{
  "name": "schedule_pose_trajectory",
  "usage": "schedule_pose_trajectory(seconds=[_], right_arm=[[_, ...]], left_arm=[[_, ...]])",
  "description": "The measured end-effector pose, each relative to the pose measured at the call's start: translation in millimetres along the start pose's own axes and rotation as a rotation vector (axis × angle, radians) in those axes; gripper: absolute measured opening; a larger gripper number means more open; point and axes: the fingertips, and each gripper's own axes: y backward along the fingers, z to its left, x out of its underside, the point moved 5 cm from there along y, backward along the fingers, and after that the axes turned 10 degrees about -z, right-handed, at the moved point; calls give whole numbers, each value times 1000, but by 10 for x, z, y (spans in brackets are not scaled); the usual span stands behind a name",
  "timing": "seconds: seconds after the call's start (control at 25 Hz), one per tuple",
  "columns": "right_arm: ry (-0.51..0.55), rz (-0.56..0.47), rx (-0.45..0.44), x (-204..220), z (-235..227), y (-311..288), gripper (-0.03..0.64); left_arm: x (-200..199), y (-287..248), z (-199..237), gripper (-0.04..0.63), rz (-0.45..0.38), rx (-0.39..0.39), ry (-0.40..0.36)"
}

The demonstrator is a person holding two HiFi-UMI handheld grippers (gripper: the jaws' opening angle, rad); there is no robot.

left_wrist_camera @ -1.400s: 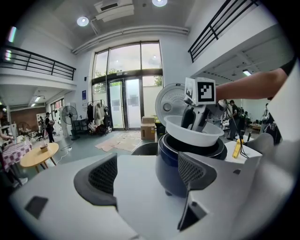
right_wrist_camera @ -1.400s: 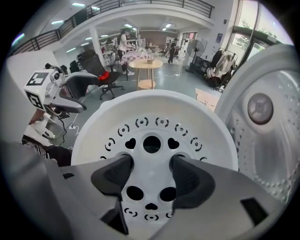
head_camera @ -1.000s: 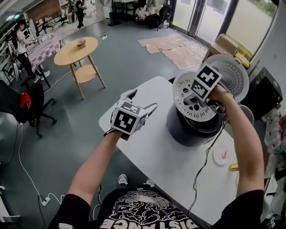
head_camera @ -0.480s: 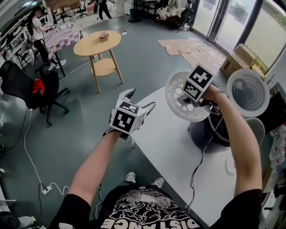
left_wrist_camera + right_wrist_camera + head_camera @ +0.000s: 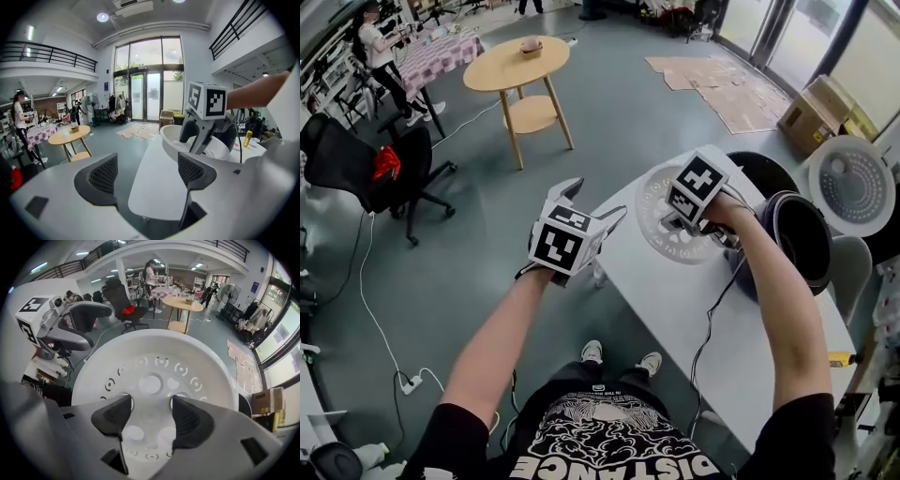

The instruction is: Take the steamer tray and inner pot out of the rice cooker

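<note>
The white perforated steamer tray (image 5: pixel 658 232) hangs low over the near-left end of the white table (image 5: pixel 675 309); my right gripper (image 5: pixel 684 225) is shut on its middle, pointing steeply down. In the right gripper view the tray (image 5: pixel 154 366) fills the picture, both pads of the right gripper (image 5: pixel 147 416) set at its central holes. The grey rice cooker (image 5: pixel 761 274) stands to the right with its lid (image 5: pixel 850 183) up and the dark inner pot (image 5: pixel 804 236) inside. My left gripper (image 5: pixel 592 204) stays open and empty just off the table's left edge; its view looks past the left gripper (image 5: pixel 147 173) to the tray (image 5: pixel 171 136).
A black cable (image 5: pixel 708 328) runs from the cooker across the table toward me. On the floor to the left stand a round wooden table (image 5: pixel 517 66) and a black office chair (image 5: pixel 356 159). A small yellow object (image 5: pixel 839 358) lies near the table's right edge.
My right gripper has carried the steamer tray from above the cooker leftward and down, over the table's left end. The left gripper has shifted along the table edge, still open.
</note>
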Motion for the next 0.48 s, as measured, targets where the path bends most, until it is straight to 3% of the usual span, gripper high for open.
schedule_pose_trajectory(seconds=[0.28, 0.48], right_arm=[[-140, 20, -31, 289, 216, -884, 290], [-236, 46, 4, 534, 228, -1218, 291]], left_arm=[[298, 46, 146, 393, 42, 52, 7], [498, 23, 87, 393, 89, 73, -7]])
